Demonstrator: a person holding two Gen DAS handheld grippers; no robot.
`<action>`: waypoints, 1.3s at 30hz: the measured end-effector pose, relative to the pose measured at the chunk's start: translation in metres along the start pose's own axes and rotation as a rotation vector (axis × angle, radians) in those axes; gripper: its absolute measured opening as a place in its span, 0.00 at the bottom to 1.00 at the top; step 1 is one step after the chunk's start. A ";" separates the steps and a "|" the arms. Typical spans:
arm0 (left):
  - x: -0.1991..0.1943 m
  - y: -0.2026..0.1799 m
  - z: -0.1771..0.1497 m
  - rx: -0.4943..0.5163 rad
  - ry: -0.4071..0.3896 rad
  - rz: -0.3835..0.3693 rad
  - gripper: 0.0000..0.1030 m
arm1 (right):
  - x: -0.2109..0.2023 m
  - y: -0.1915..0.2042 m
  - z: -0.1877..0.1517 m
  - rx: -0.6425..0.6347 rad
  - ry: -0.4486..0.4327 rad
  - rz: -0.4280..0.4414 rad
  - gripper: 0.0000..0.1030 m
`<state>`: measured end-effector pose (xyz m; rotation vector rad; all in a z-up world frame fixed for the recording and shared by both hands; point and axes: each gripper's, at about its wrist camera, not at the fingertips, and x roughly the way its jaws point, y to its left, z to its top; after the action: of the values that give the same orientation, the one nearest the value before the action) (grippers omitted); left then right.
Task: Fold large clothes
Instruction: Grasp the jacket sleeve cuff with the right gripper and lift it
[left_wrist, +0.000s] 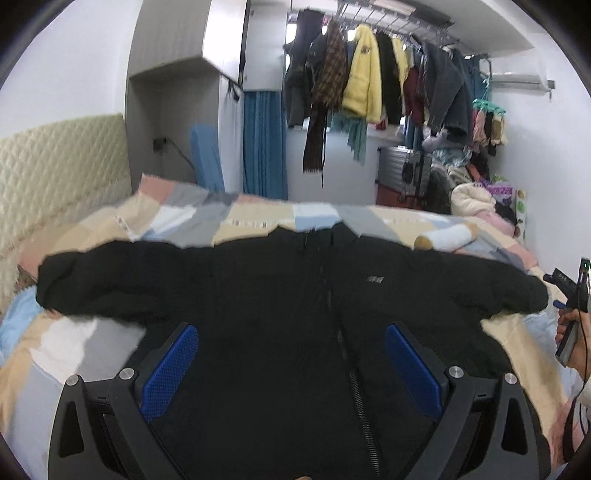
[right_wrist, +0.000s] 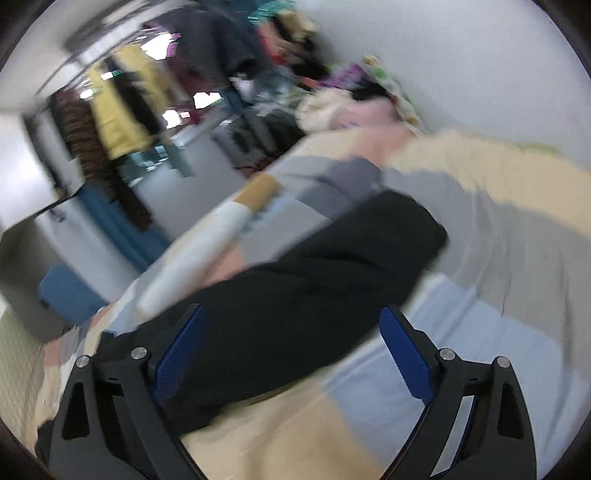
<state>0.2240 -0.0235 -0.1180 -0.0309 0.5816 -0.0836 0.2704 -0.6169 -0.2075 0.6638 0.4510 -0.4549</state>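
A black zip-up jacket (left_wrist: 288, 295) lies spread flat on a bed, front side up, with both sleeves stretched out to either side. The bed is covered by a patchwork bedspread (left_wrist: 207, 221) in cream, grey, pale blue and pink blocks. The zip runs down the middle of the jacket, and a small pale logo sits on the chest, to the right of the zip in the left wrist view.

The left tool (left_wrist: 291, 354) hangs above the lower middle of the jacket, its two blue pads spread wide apart with nothing between them but the dark cloth below. Whether the pads touch the cloth cannot be told.

The right tool (right_wrist: 291, 339) is also spread wide, pinching nothing. Its view is tilted and heavily blurred. One black sleeve (right_wrist: 317, 273) runs slantwise between and beyond its blue pads, lying on the bedspread. In the left wrist view this tool appears at the far right edge, held in a hand (left_wrist: 570, 328), just beside the end of that sleeve.

A white roll with a tan end (left_wrist: 447, 236) lies on the bed beyond the jacket's shoulder. A quilted cream headboard (left_wrist: 55, 177) stands at the left. Behind the bed, many garments hang from a ceiling rack (left_wrist: 373, 74), among them a yellow fleece coat (left_wrist: 364, 74), and a blue curtain (left_wrist: 264, 144) hangs below a cupboard. More clothes are piled at the far right corner of the bed.
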 end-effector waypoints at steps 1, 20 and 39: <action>0.009 0.000 -0.004 -0.001 0.015 0.007 0.99 | 0.010 -0.010 -0.003 0.028 0.005 -0.009 0.91; 0.076 0.015 -0.008 -0.073 0.078 0.164 0.99 | 0.085 -0.079 0.018 0.229 -0.077 0.051 0.09; -0.016 0.102 -0.001 -0.127 -0.036 0.214 0.99 | -0.091 0.126 0.108 -0.145 -0.302 0.057 0.03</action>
<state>0.2169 0.0798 -0.1155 -0.0934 0.5502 0.1617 0.2904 -0.5781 -0.0234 0.4574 0.1766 -0.4547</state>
